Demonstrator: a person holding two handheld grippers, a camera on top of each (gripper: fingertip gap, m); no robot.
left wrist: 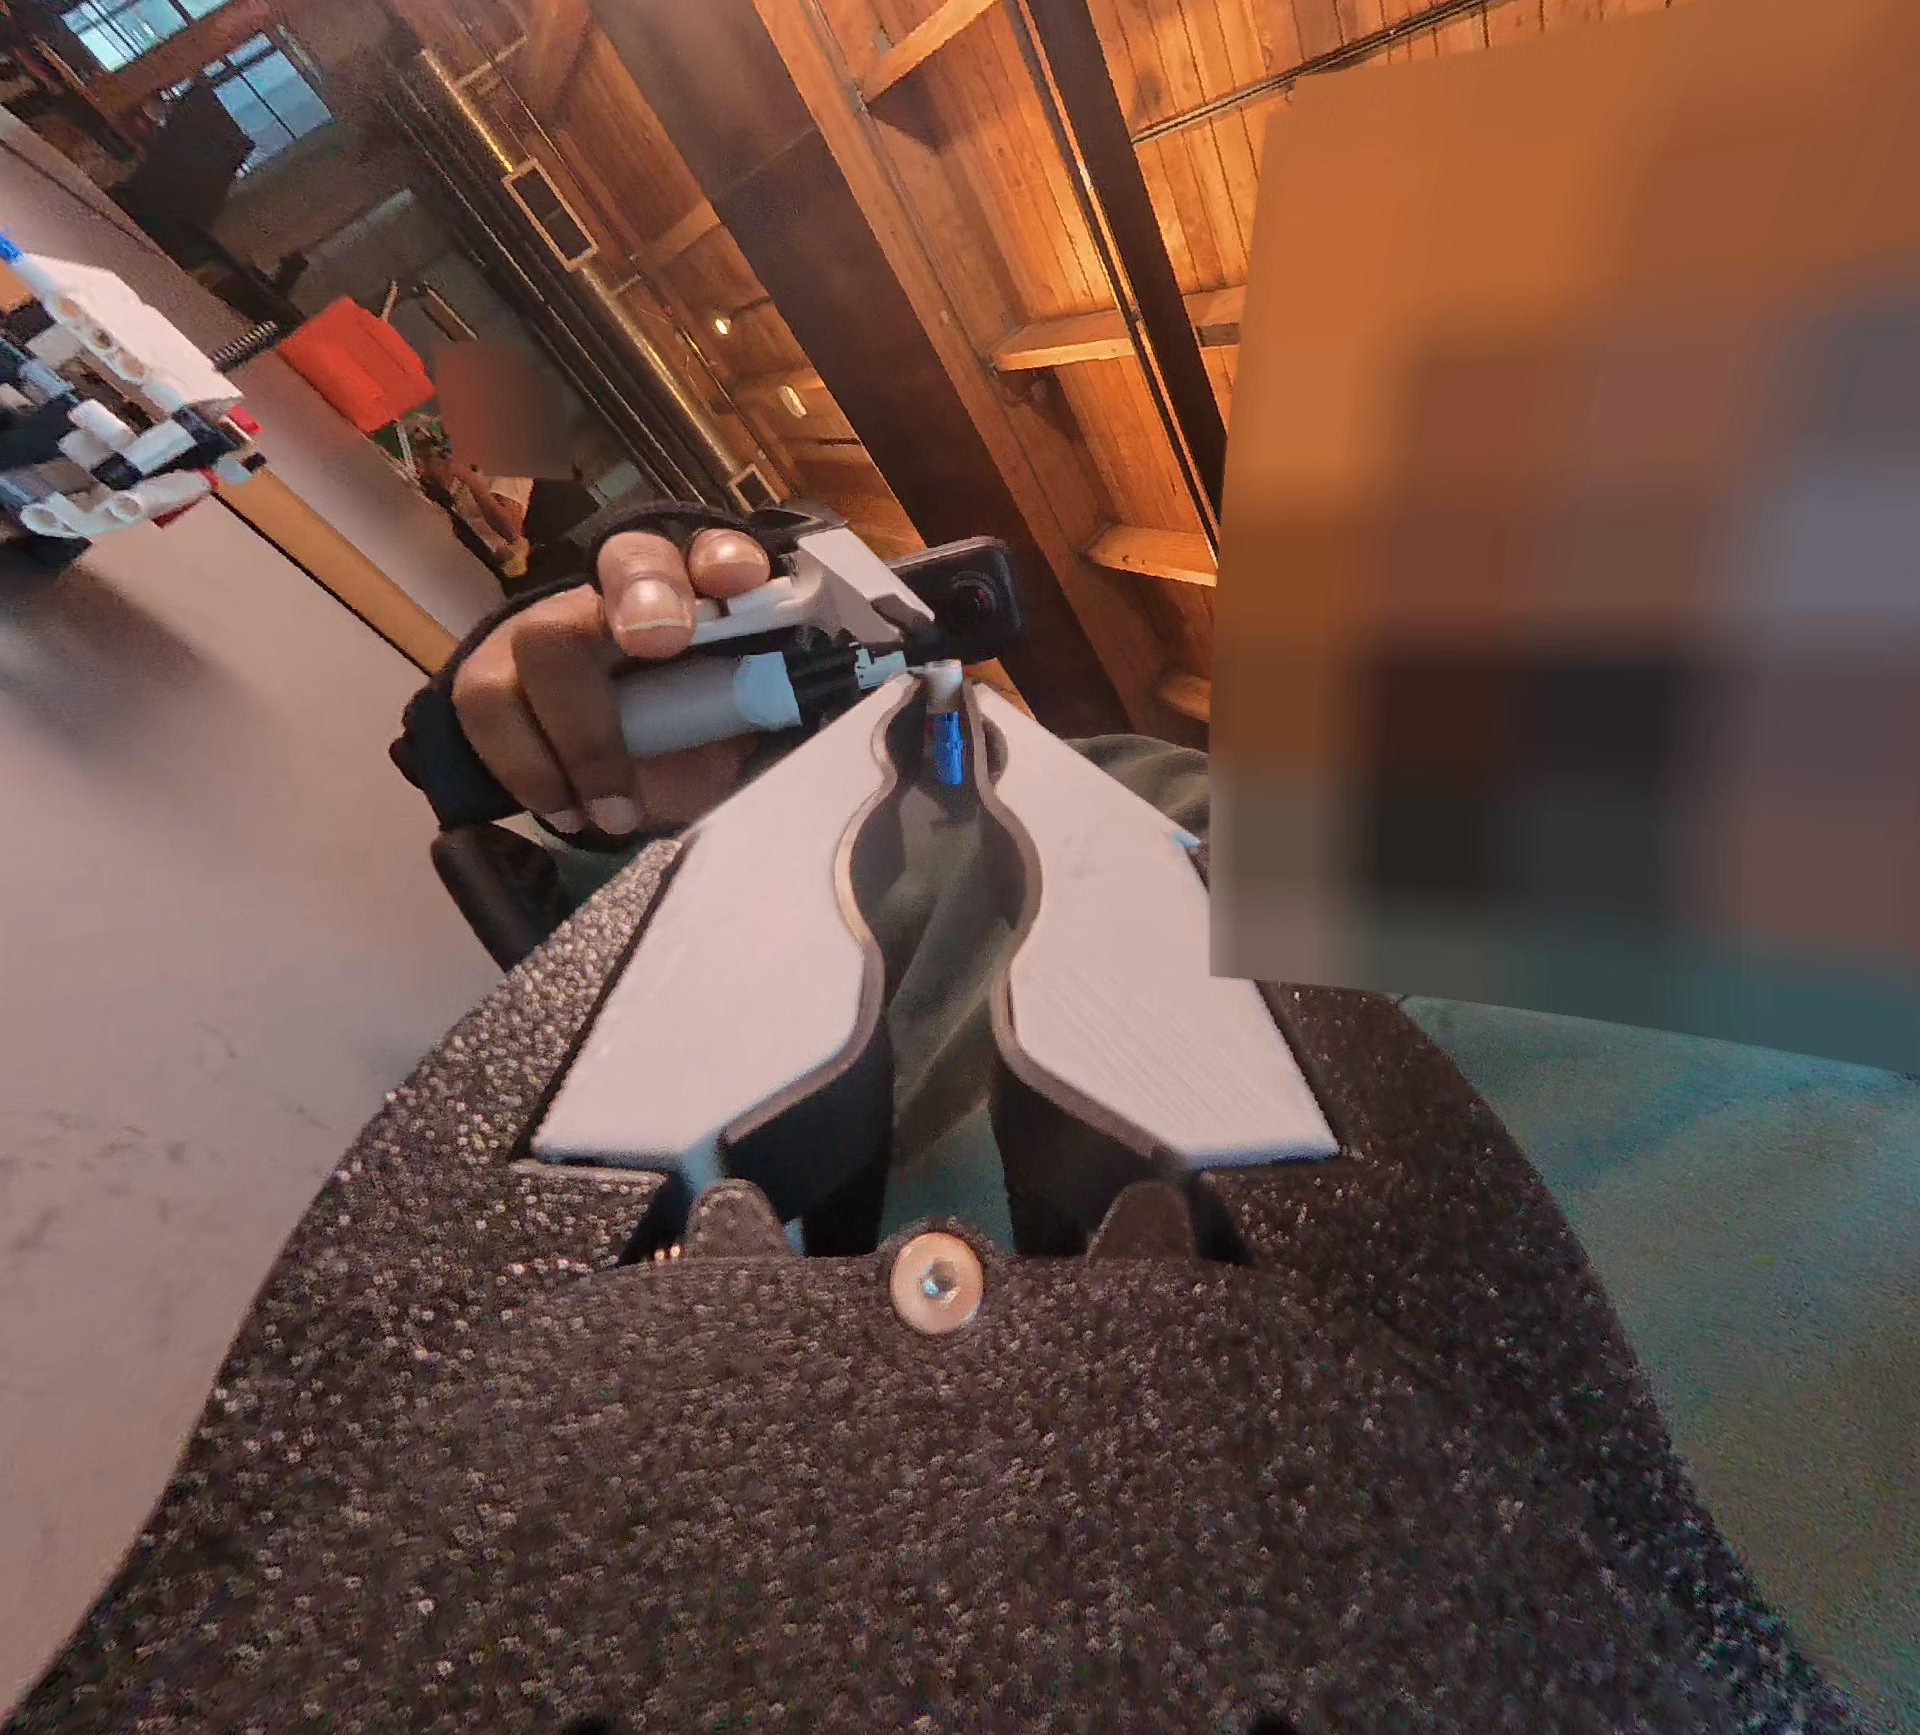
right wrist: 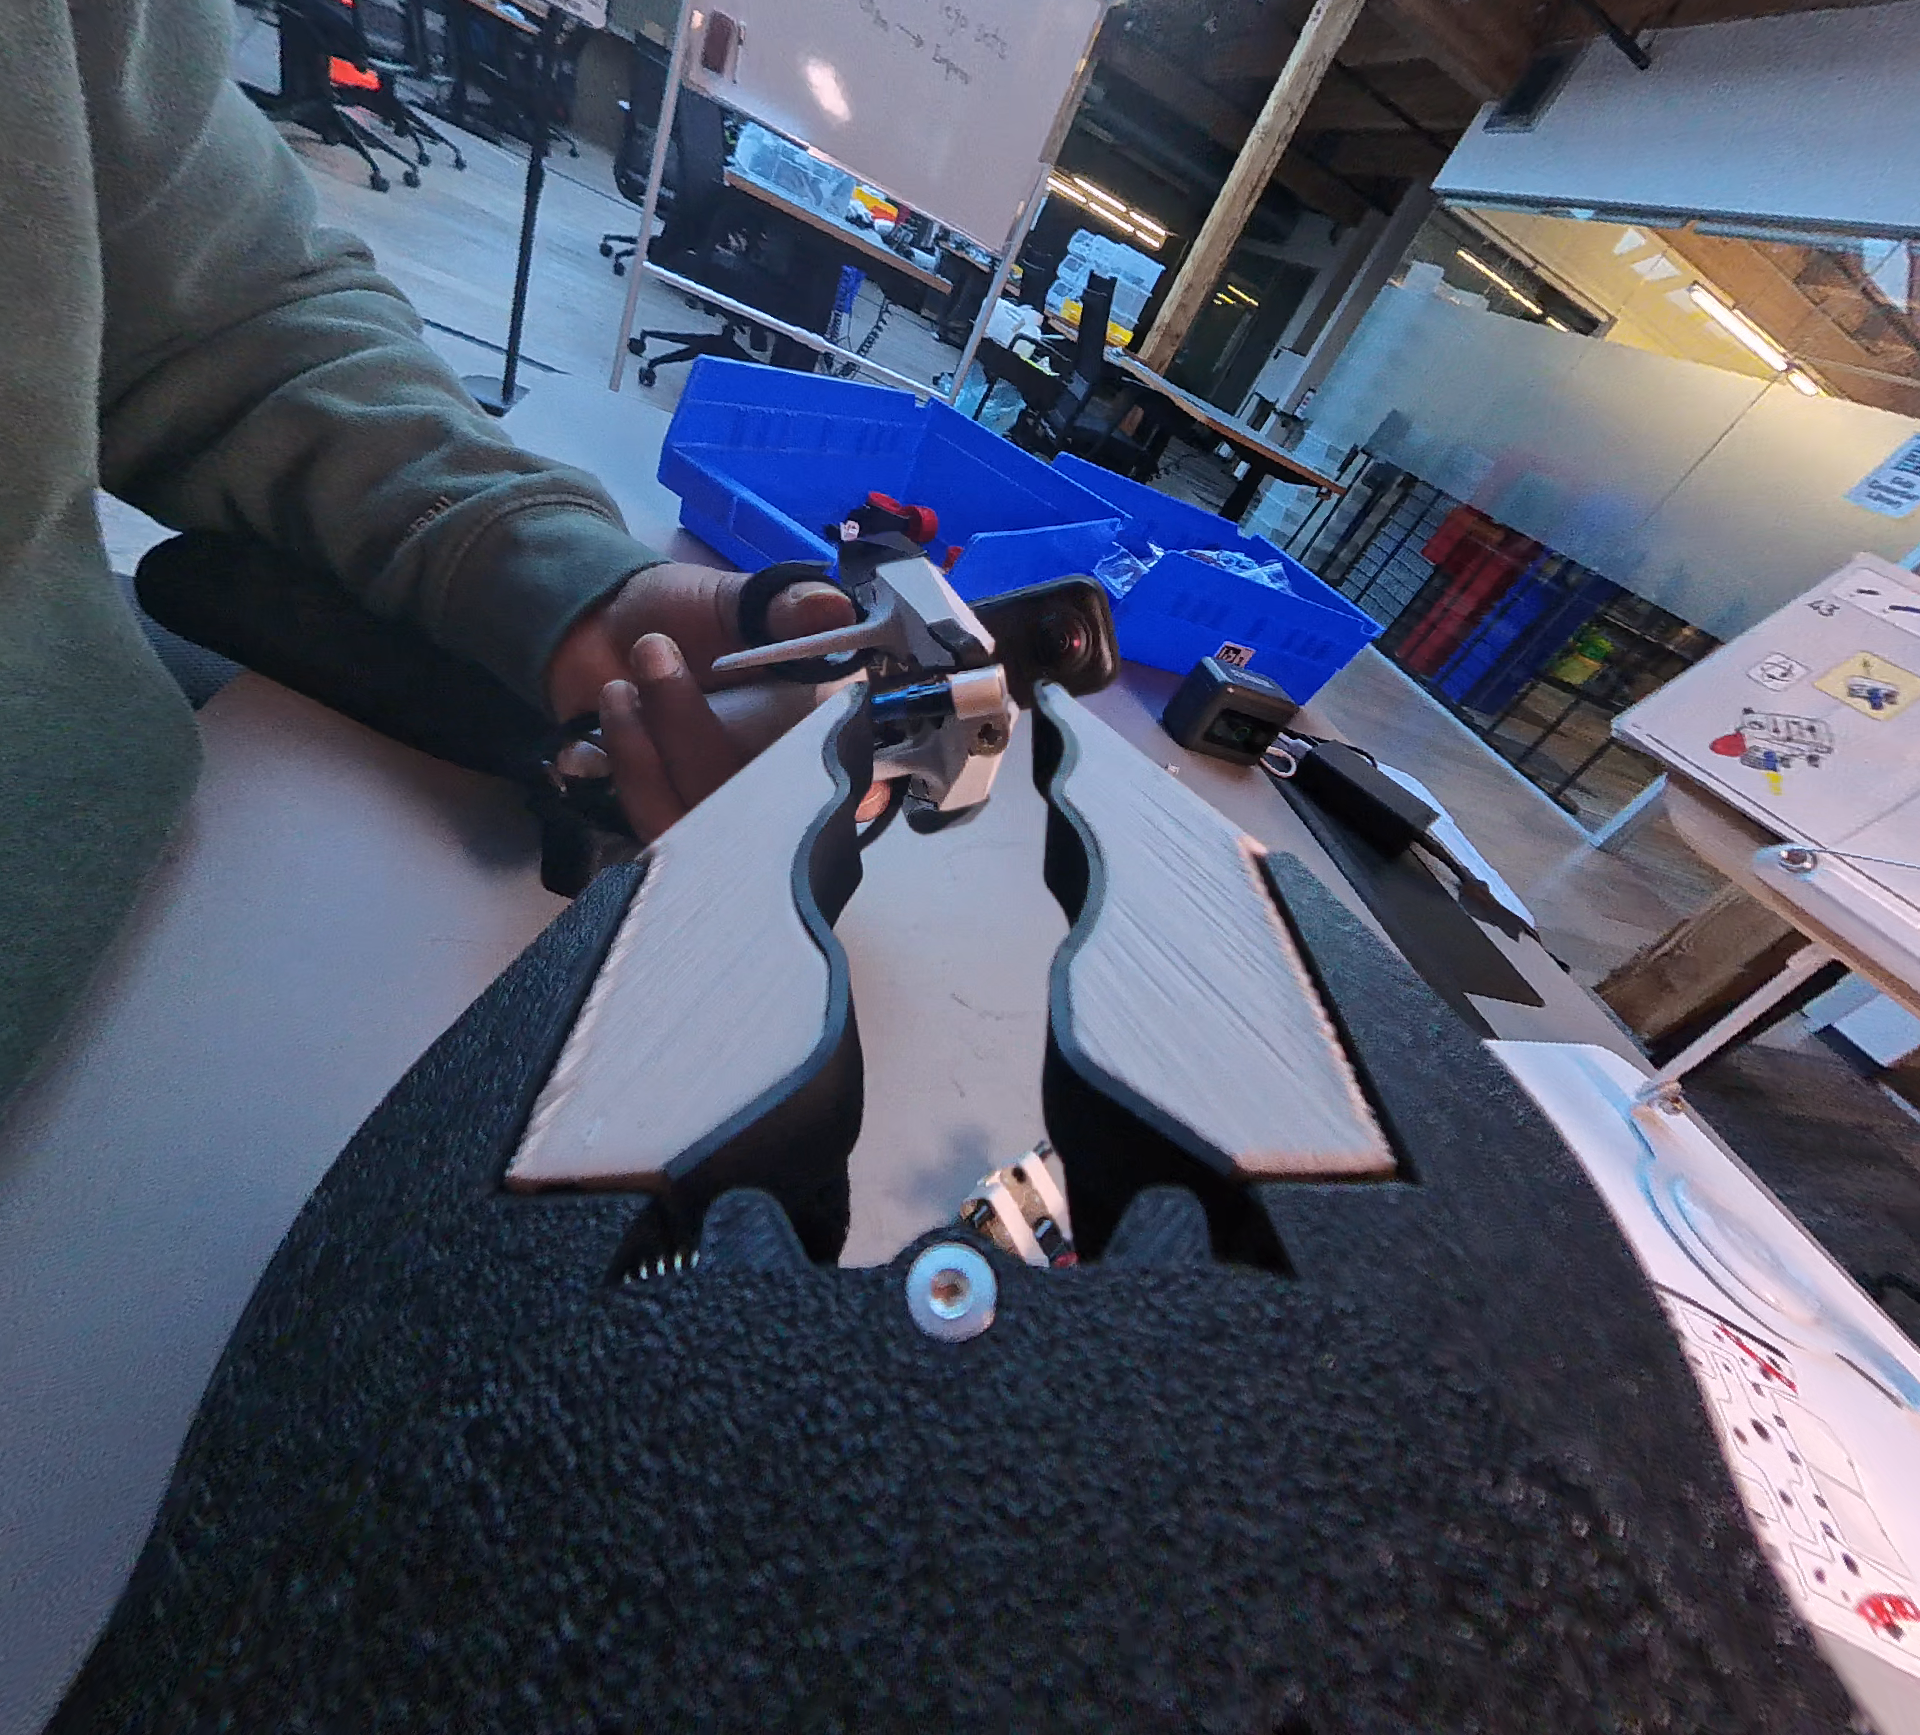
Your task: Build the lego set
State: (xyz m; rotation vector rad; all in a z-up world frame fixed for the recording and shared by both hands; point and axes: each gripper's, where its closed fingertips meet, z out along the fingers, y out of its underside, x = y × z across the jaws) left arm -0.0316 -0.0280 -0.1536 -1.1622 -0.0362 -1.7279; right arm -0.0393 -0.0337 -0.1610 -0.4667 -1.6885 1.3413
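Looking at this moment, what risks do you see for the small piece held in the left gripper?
1. The left gripper pinches the small blue and white piece only at its fingertips, raised off the table; it may slip and fall.
2. The right gripper is open and aimed at the other tool, so a hasty closing may knock the piece away.
3. The built model lies far off, so the carry is long.

Warm dim indoor light, glare on the whiteboard [right wrist: 883, 54], strong fisheye bending at edges, foreground slightly soft.
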